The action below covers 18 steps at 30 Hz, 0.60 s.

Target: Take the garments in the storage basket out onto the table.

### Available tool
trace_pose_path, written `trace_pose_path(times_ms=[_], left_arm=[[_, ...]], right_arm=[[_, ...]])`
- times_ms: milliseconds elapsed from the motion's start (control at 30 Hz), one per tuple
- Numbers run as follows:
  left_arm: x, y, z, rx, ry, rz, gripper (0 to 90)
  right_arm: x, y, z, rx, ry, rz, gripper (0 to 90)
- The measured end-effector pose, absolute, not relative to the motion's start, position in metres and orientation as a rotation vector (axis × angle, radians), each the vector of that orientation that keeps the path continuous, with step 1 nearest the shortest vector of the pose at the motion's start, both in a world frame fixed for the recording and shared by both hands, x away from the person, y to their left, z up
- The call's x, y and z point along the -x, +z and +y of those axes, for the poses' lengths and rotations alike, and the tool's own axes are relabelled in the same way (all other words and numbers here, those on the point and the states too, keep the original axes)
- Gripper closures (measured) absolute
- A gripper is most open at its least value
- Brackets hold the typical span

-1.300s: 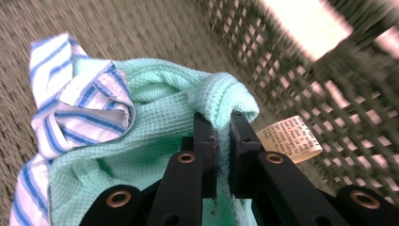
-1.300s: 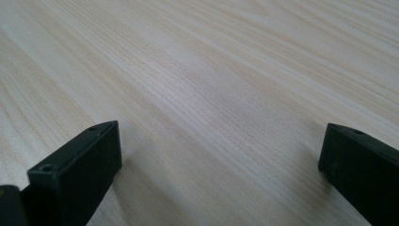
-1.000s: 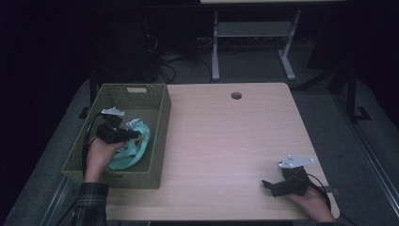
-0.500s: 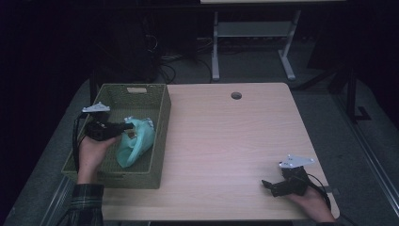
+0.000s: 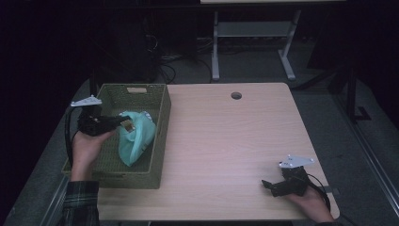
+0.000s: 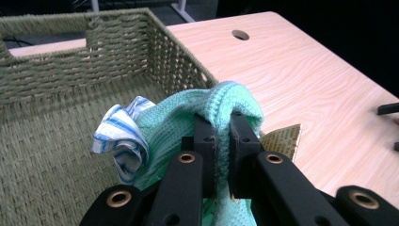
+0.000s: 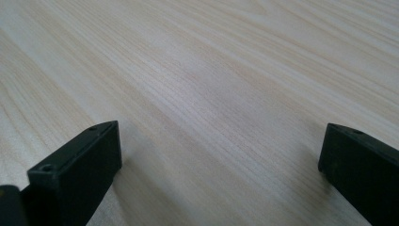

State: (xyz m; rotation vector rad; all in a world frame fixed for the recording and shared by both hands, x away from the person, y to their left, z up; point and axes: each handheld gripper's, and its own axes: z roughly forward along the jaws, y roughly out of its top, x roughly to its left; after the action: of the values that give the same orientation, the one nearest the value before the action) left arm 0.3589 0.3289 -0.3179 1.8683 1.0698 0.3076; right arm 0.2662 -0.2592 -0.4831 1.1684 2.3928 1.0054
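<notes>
A green cloth (image 6: 221,101) is pinched at its upper fold by the left gripper (image 6: 221,141), held above the basket (image 5: 157,141) for removal. The right gripper (image 5: 270,185), jaws spread, is rested idle on the table (image 5: 226,141).

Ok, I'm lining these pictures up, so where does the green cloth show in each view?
High view: the green cloth hangs in the woven basket at left, pinched by the left claw.
Left gripper view: the cloth is centre, folded over the shut jaws.
Right gripper view: bare table top between open jaws, no cloth.
Shared landmark: the table's round hole.
</notes>
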Motion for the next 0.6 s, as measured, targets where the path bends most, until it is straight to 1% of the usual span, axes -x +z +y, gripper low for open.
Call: trace_pose_path(times_ms=[233,600], left_arm=[[-0.358,-0.293,0.326,-1.830,0.315,1.032,83.8],[-0.358,-0.266,0.318,-1.801,0.318,0.970,83.8]], right_arm=[[-0.266,-0.483,-0.259,-1.174,1.007,2.391,0.0],[-0.266,-0.483,-0.259,-1.173,1.005,2.393,0.0]])
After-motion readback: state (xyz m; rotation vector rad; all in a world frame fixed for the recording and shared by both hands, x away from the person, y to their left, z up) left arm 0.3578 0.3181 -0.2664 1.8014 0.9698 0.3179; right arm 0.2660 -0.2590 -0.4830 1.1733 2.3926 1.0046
